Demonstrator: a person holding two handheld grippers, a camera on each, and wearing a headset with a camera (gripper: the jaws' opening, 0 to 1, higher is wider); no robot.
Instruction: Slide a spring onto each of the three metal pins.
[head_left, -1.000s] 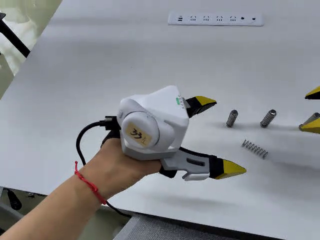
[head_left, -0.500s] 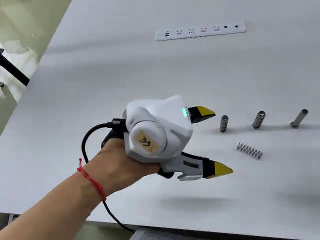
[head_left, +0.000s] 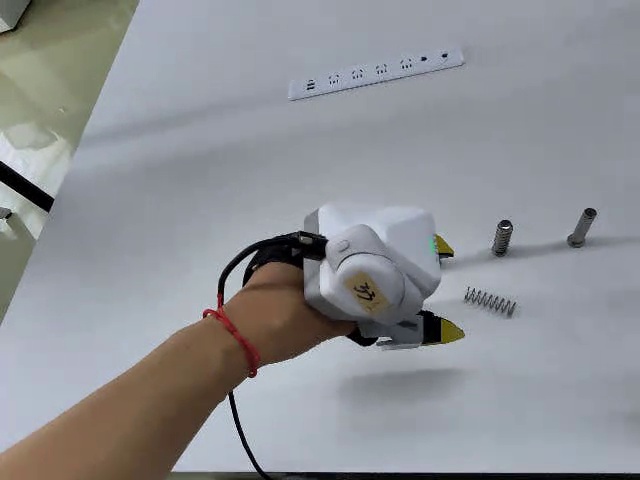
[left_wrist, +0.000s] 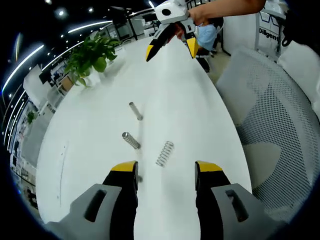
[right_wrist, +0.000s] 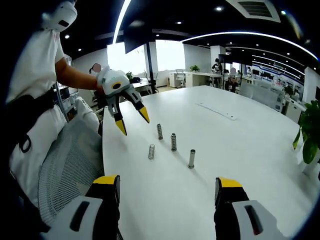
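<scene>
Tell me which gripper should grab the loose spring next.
Left. The left gripper is open, with the spring lying just ahead of its jaws; the right gripper is open too, but sits well back from it.

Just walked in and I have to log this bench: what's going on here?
A person is working springs onto three upright pins with hand-held tongs. The first pin and second pin carry springs; the third pin is bare. The last spring lies loose on the white table. The left tongs hover open near it, holding nothing; the right tongs are open and empty too.
</scene>
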